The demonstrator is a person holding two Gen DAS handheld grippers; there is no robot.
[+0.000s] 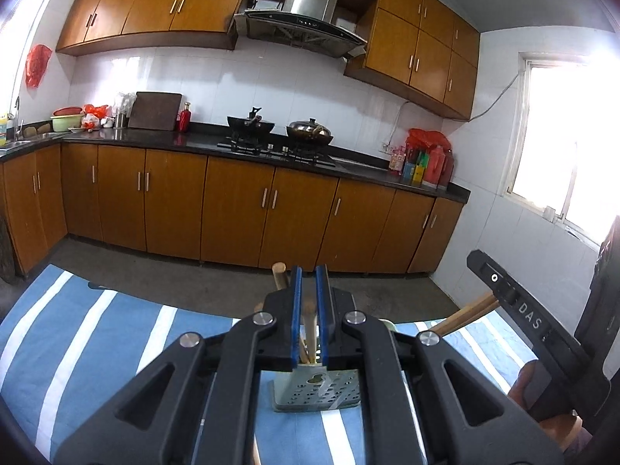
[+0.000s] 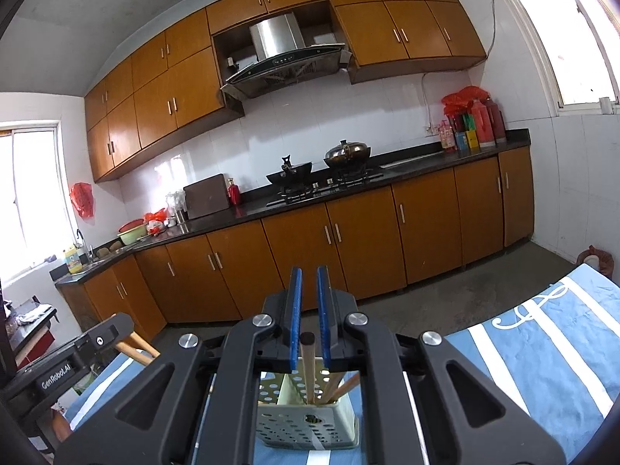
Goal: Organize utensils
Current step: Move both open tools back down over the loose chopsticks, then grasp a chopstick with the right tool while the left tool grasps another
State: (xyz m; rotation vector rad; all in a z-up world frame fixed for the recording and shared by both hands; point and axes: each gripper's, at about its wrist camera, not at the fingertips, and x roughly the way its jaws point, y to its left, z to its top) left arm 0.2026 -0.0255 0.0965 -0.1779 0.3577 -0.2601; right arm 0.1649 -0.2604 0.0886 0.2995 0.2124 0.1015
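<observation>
I read this as the sorting step at the holder: my left gripper (image 1: 309,302) has its blue pads drawn narrow with nothing clamped that I can see, and my right gripper (image 2: 309,302) is just as narrow, a wooden handle (image 2: 308,364) rising into the slot between them, though I cannot tell whether the pads press it. The perforated utensil holder (image 2: 306,426) stands on the striped cloth (image 2: 542,348) near its front edge, holding several wooden sticks. Next, I judge, I must spread one pair and pick a single handle.
</observation>
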